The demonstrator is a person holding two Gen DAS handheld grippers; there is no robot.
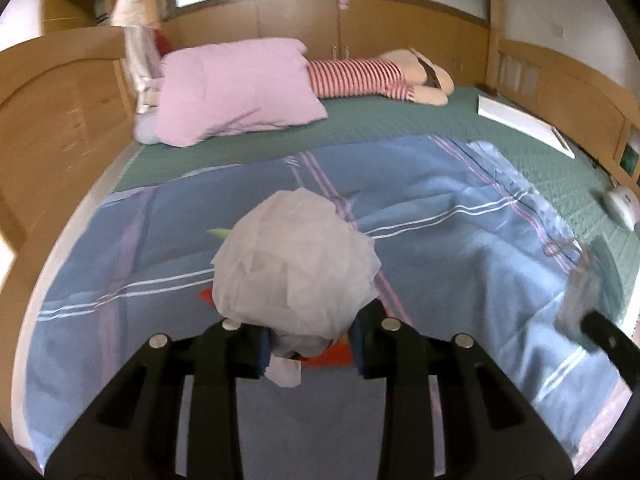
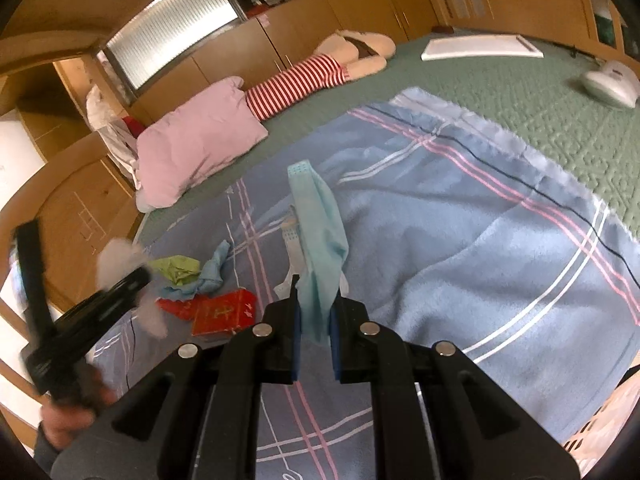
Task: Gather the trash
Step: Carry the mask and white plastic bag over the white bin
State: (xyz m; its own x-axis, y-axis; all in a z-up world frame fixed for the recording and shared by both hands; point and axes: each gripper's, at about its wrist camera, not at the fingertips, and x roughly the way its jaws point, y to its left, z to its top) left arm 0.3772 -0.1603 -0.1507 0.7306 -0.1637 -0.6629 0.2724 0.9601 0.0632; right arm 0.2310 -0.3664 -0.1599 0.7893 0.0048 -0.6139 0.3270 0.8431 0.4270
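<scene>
The left gripper pinches a crumpled ball of white tissue paper, held above the blue plaid blanket. The right gripper is clamped narrowly on a limp light-blue face mask. On the blanket lie a green paper scrap, blue crumpled cloth and flat red packets.

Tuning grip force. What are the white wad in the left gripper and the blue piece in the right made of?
White wad: looks like tissue paper, matte, sharp crumpled creases. Blue piece: likely thin nonwoven fabric, perhaps a face mask; soft matte drape, dotted edge band. Both light and compressible.
</scene>
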